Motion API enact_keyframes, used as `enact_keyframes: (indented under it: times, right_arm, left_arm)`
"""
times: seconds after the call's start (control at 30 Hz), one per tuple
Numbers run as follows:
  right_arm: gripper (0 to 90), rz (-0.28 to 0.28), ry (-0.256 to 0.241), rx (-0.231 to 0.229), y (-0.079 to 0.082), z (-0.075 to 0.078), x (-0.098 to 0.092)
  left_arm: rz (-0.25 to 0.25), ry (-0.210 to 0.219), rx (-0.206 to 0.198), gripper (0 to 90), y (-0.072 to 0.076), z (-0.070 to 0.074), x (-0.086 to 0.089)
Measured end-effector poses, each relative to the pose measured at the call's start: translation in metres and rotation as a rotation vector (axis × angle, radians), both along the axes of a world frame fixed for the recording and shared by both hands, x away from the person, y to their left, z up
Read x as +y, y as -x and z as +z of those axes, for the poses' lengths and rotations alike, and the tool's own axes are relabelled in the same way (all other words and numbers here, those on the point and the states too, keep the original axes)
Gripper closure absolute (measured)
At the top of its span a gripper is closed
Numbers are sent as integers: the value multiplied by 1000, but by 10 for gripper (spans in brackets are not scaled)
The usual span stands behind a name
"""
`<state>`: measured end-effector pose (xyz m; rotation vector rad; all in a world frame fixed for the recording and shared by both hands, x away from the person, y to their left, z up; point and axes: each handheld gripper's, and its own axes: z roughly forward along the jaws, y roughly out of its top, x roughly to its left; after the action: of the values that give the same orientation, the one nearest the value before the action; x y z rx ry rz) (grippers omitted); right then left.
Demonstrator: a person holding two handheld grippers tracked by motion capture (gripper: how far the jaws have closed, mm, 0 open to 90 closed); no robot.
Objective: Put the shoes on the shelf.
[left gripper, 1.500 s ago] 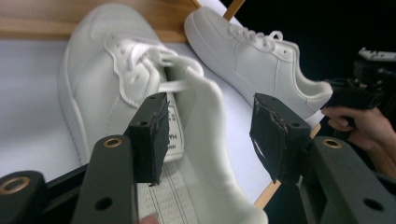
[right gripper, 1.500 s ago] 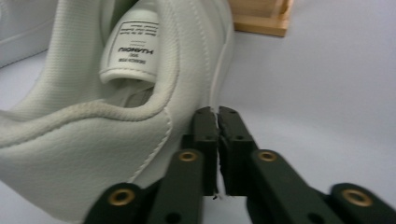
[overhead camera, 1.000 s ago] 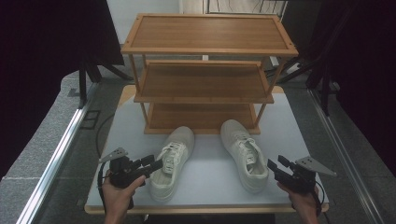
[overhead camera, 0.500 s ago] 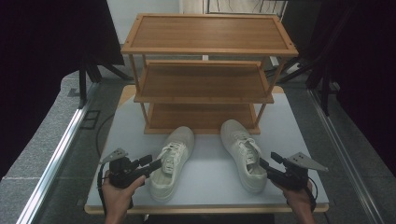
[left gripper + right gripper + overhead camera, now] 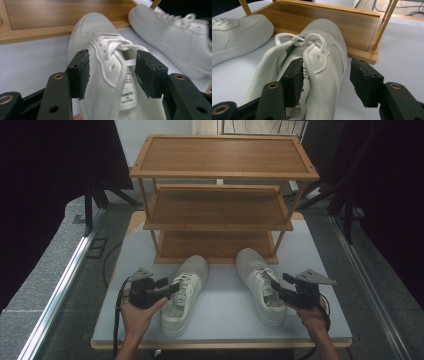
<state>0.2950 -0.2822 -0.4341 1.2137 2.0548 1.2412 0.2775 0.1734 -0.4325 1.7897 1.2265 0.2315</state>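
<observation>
Wooden rack (image 5: 218, 210) stands beyond both claws on the worktop (image 5: 225, 312). Left claw (image 5: 111, 68) is spread astride the left shoe (image 5: 184, 292) collar; right claw (image 5: 325, 80) is apart, one jaw inside the right shoe (image 5: 260, 282). Shoes look light, with soft, yielding collars: best to pinch the side wall there.

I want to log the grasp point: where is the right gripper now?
In the high view the right gripper is at the table's right front, open, straddling the outer collar of the right white lace-up sneaker, before the three-tier wooden shoe rack.

High view looks down from above; gripper views sit close, sharing both shoes (image 5: 184, 292)
</observation>
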Motion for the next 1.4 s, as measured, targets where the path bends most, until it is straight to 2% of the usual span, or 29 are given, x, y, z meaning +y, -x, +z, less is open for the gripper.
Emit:
enact_keyframes:
  times: [0.1,0.2,0.23,0.3,0.33,0.37,0.43,0.47,0.5,0.53,0.6,0.7,0.8,0.83,0.87,0.9,0.93,1.03,1.17,1.2,1.33,1.4]
  right_arm:
    - [445,12,9,4,-3,0,2]
    - [427,32,46,29,-15,1,8]
    - [427,32,46,29,-15,1,8]
    - [429,31,74,42,-23,-1,14]
    - [453,28,112,49,-30,-5,19]
    - [467,25,128,49,-34,-8,21]
    - [499,17,125,52,-36,-10,21]
    - [543,7,101,57,-39,-12,21]
    - [543,7,101,57,-39,-12,21]
    - [584,16,101,52,-39,-14,22]
    - [601,4,120,40,-38,-14,24]
    - [614,-16,127,45,-38,-16,25]
    - [657,-54,110,80,-40,-18,22]
    - [657,-54,110,80,-40,-18,22]
    - [712,-66,118,79,-39,-18,22]
    - [712,-66,118,79,-39,-18,22]
    - [766,-78,122,75,-39,-18,22]
    - [811,-95,110,72,-38,-18,22]
    - [823,-117,72,67,-37,-19,21]
    - [824,-127,43,68,-36,-19,21]
    - [827,-126,70,64,-34,-18,23]
    - [828,-135,57,63,-31,-18,21]
  left_arm:
    - [-10,-24,1,452,-3,0,-5]
    - [-3,-81,14,461,-10,-4,-12]
    - [-3,-81,14,465,-10,-4,-12]
    - [8,-108,18,470,-12,-8,-14]
    - [12,-137,25,478,-15,-12,-16]
    - [12,-144,29,484,-16,-14,-17]
    - [14,-139,31,494,-18,-17,-17]
    - [23,-102,33,508,-20,-20,-15]
    - [23,-102,33,518,-20,-20,-15]
    - [25,-93,28,539,-20,-20,-15]
    - [28,-118,-4,583,-19,-21,-17]
    - [38,-129,-20,627,-17,-21,-18]
    - [67,-159,-52,703,-12,-24,-21]
    - [67,-159,-52,713,-12,-24,-21]
    - [74,-150,-50,719,-12,-24,-20]
    - [74,-150,-50,723,-12,-24,-20]
    - [77,-135,-51,729,-12,-25,-18]
    - [86,-141,-63,759,-10,-25,-18]
    - [90,-135,-72,797,-9,-26,-17]
    - [95,-136,-81,808,-8,-26,-17]
    - [99,-134,-86,822,-5,-25,-15]
    - [99,-117,-81,823,-3,-25,-12]
